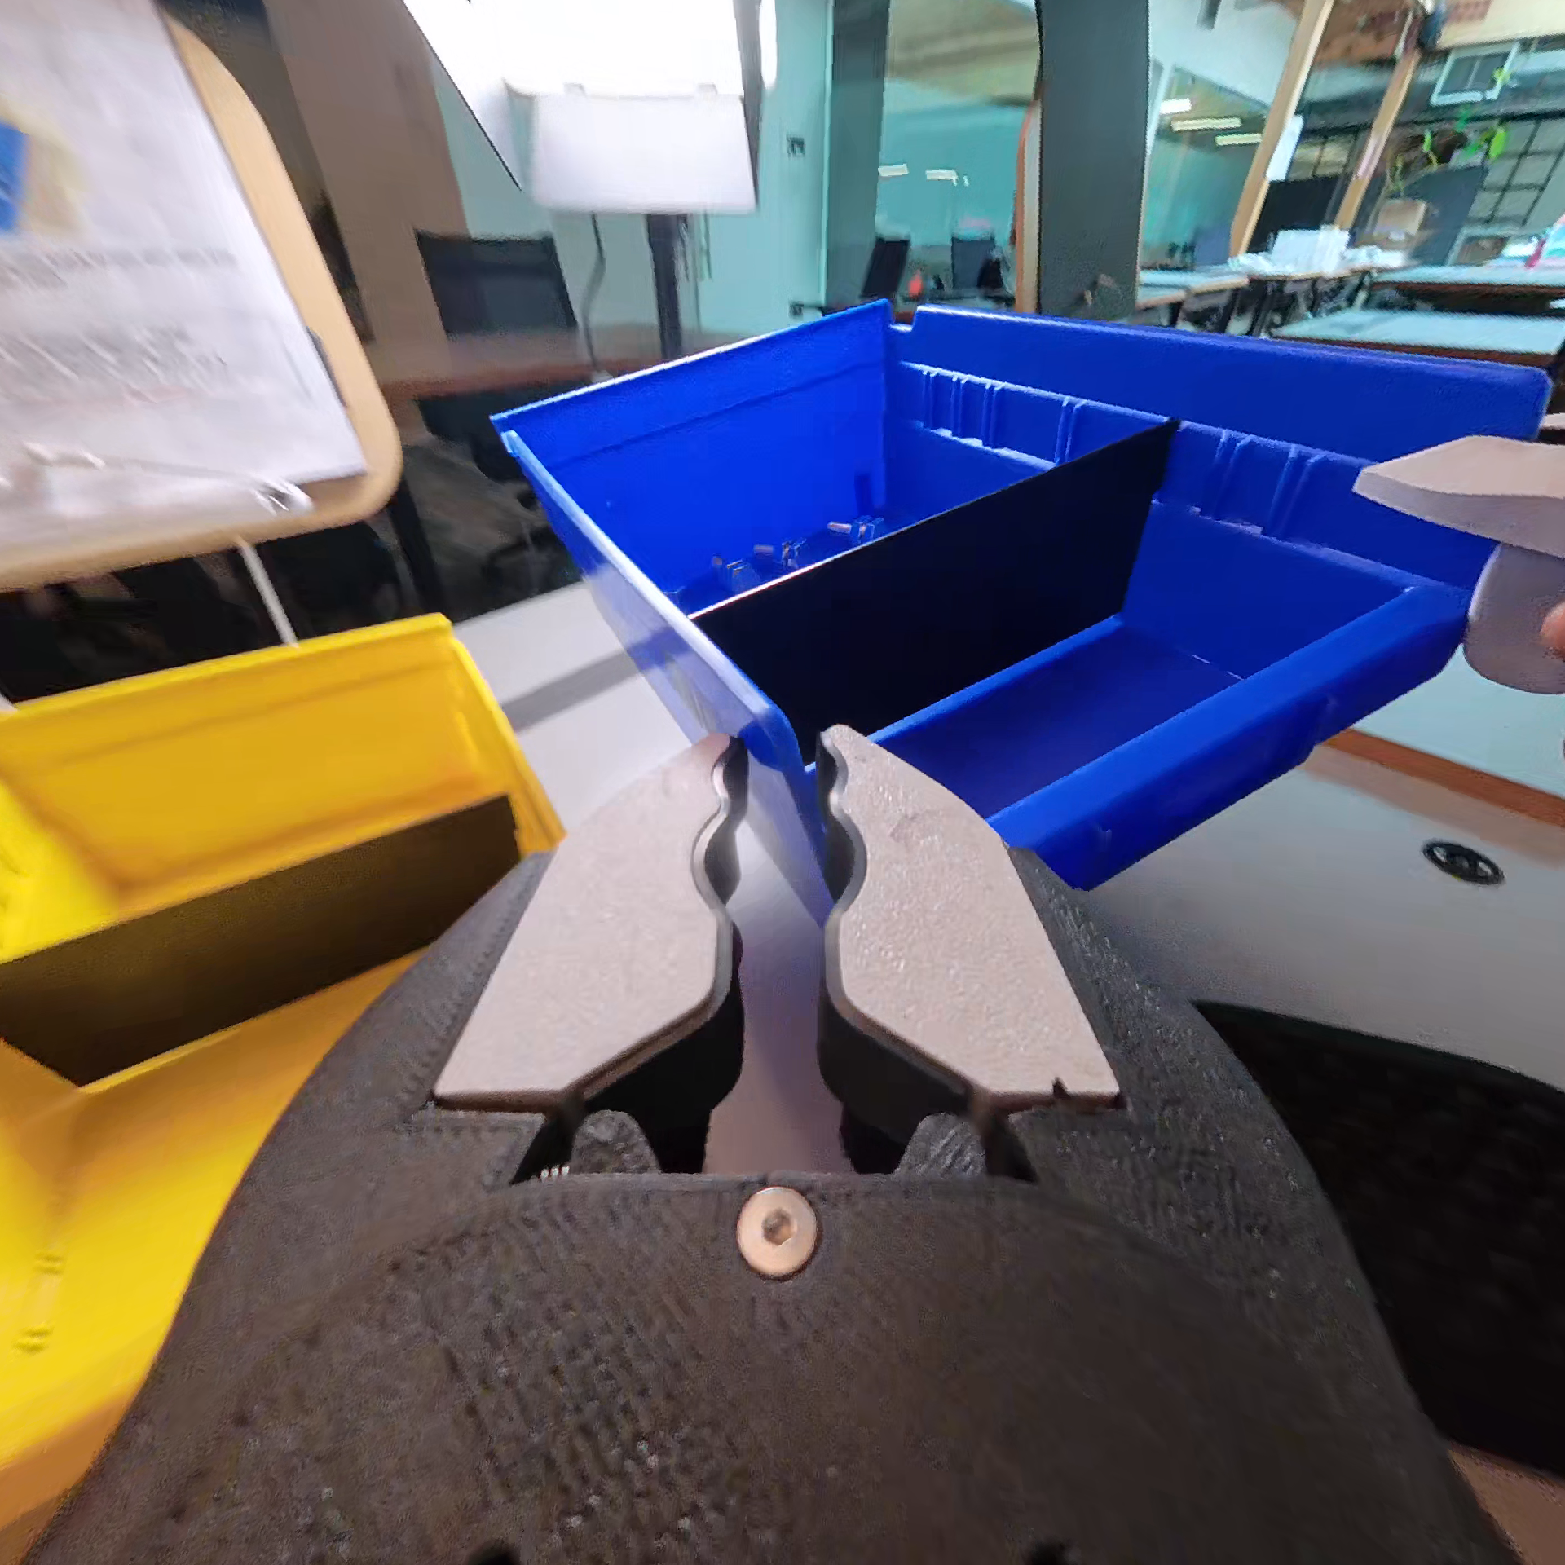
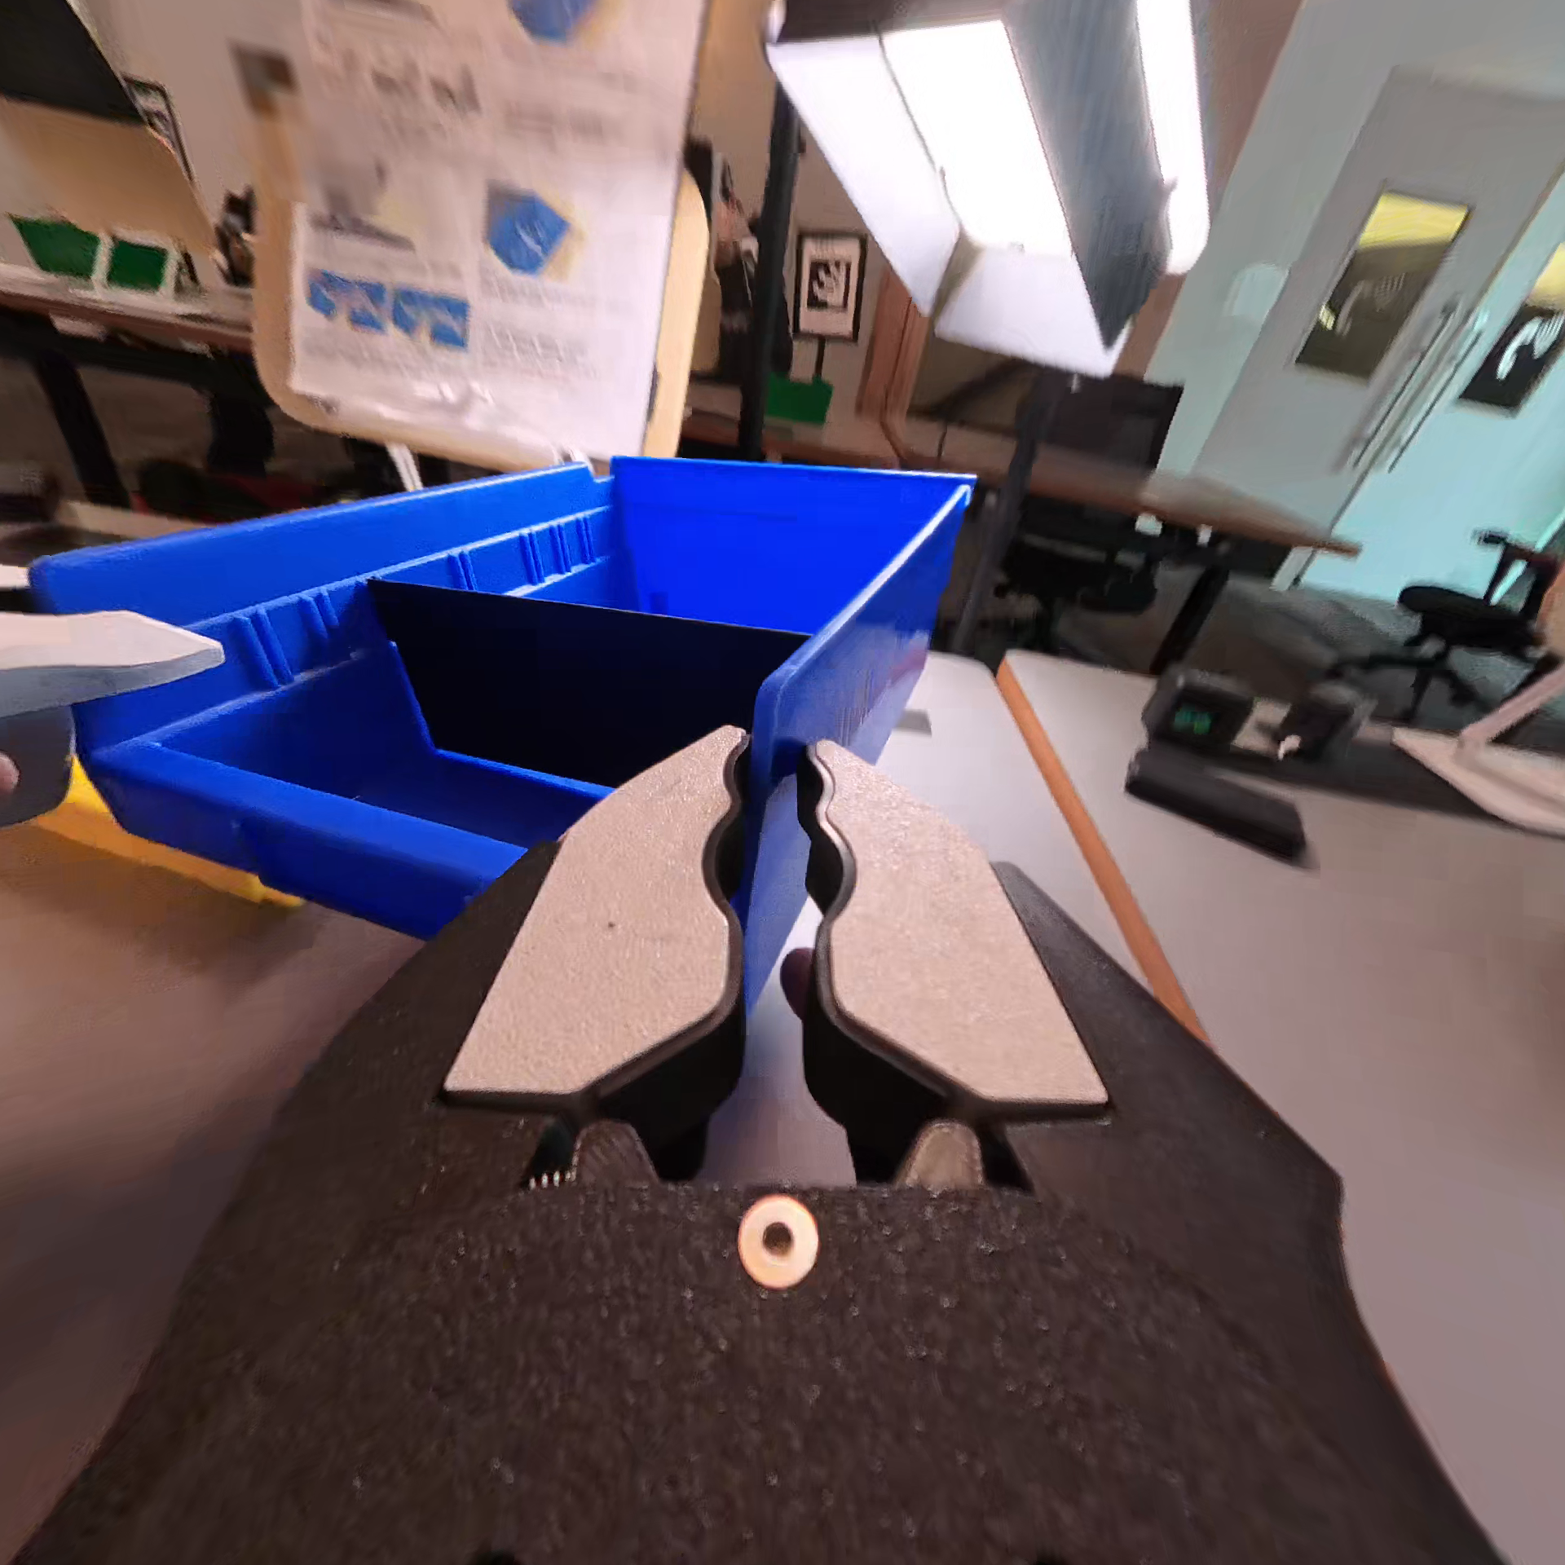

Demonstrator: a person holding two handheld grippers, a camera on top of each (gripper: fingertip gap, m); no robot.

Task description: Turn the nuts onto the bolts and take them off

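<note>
A blue bin (image 1: 1186, 762) with a black divider (image 1: 931, 610) is held tilted above the table. Several small metal nuts and bolts (image 1: 796, 550) lie in its far compartment; the near compartment looks empty. My left gripper (image 1: 783, 754) is shut on the bin's left side wall near the front corner. My right gripper (image 2: 775, 754) is shut on the bin's (image 2: 339, 813) right side wall. Each gripper's finger also shows at the other view's edge: the right one (image 1: 1457, 500), the left one (image 2: 102, 660). The hardware is hidden in the right wrist view.
A yellow bin (image 1: 212, 762) with a black divider sits at the left, close to my left gripper. A clipboard with papers (image 1: 169, 296) and a lamp (image 1: 644, 144) hang behind. The grey table (image 1: 1270, 931) has a black mat (image 1: 1397, 1186) at the near right. The gap from one gripper's tips to the other's is roughly 20 centimeters.
</note>
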